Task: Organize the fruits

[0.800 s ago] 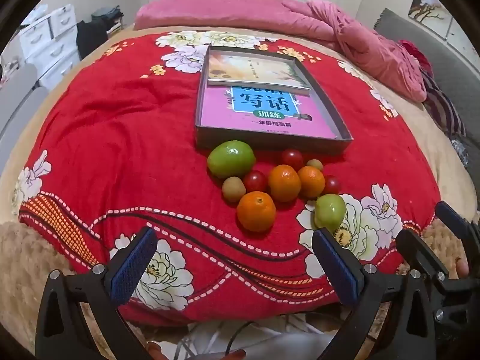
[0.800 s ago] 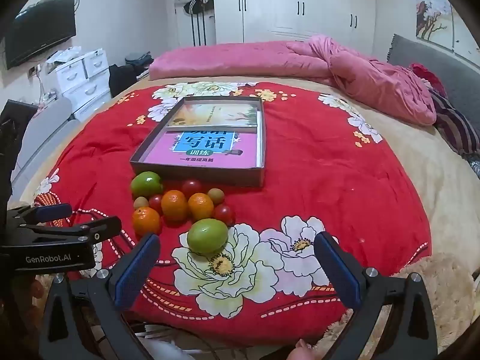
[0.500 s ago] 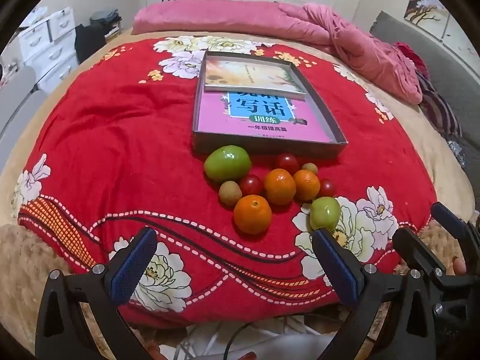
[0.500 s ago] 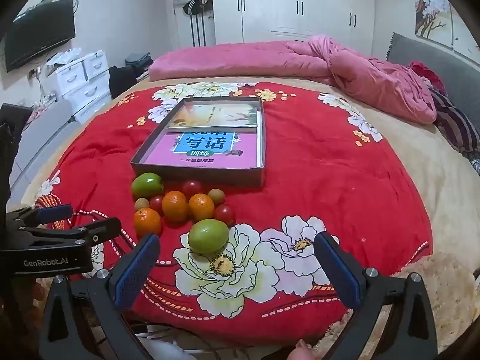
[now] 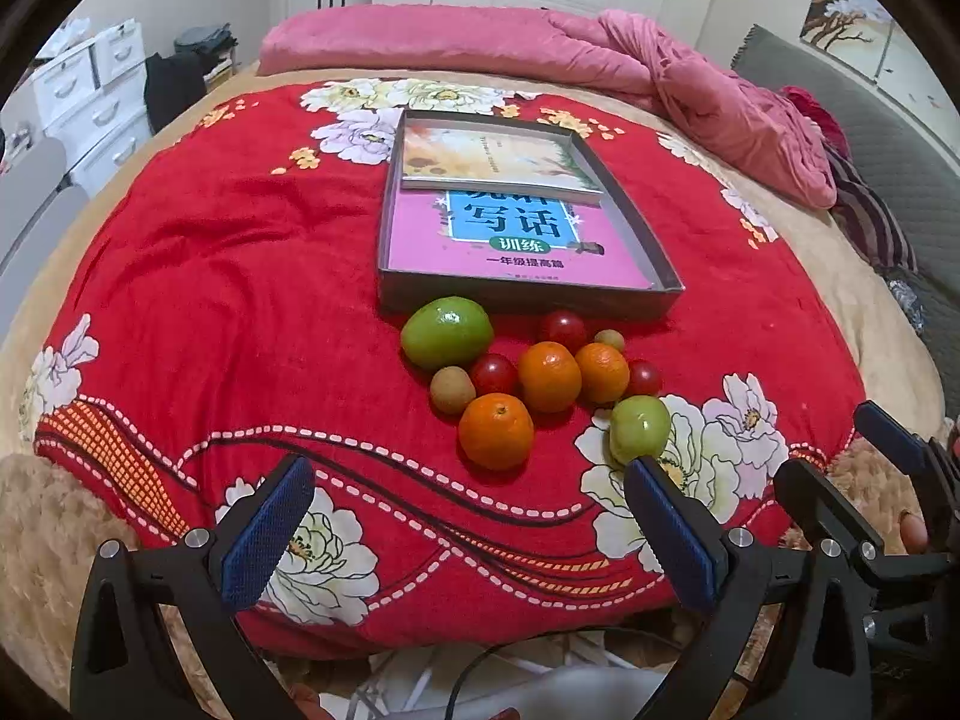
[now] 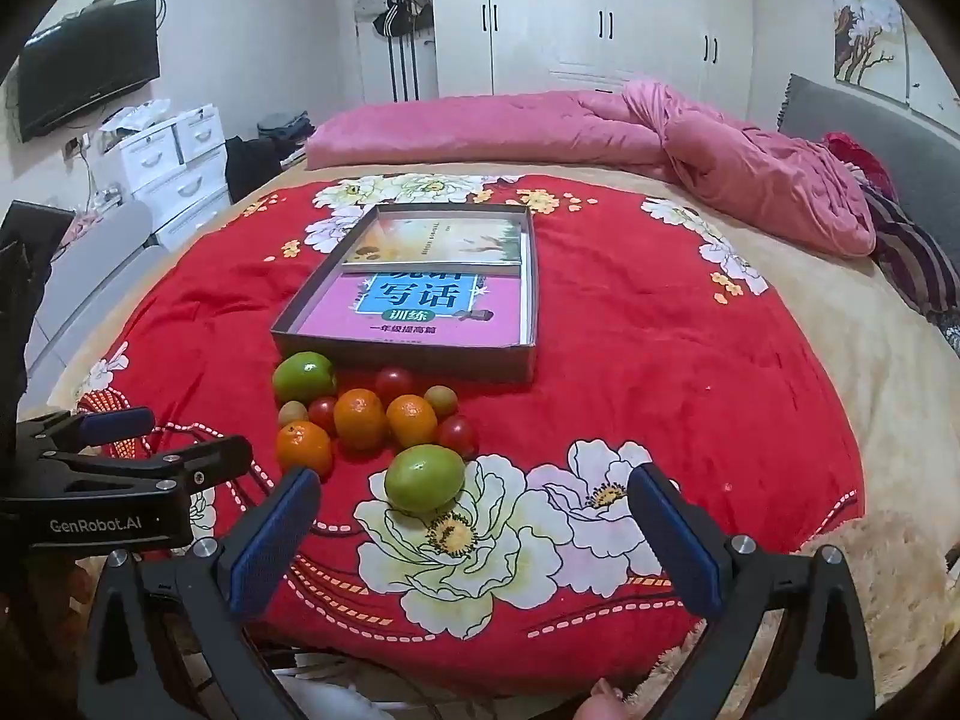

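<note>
While both claws hang wide open and empty low in frame, nothing is picked yet: left claw (image 5: 468, 531), right claw (image 6: 474, 540). Fruits sit in a tight cluster mid-frame on the red blanket (image 5: 240, 312), just in front of the box (image 5: 654, 258); likely staged there so they can go into it. Big green fruit (image 5: 447, 332) almost touches the box wall; three oranges (image 5: 549, 376) bunch with small red fruits (image 5: 494, 373) and a brown one (image 5: 452, 389). Second green fruit (image 6: 425, 477) lies nearest, between the right claw's fingers but well ahead of the pads, so probably first pick. Box floor is covered by books (image 5: 510, 240), leaving no bare compartment visible. Small fruits: type hard to tell. Left claw body blocks lower left of the right view; a fingertip shows cut off at the bottom edge. Bed edges warp in the fisheye.
</note>
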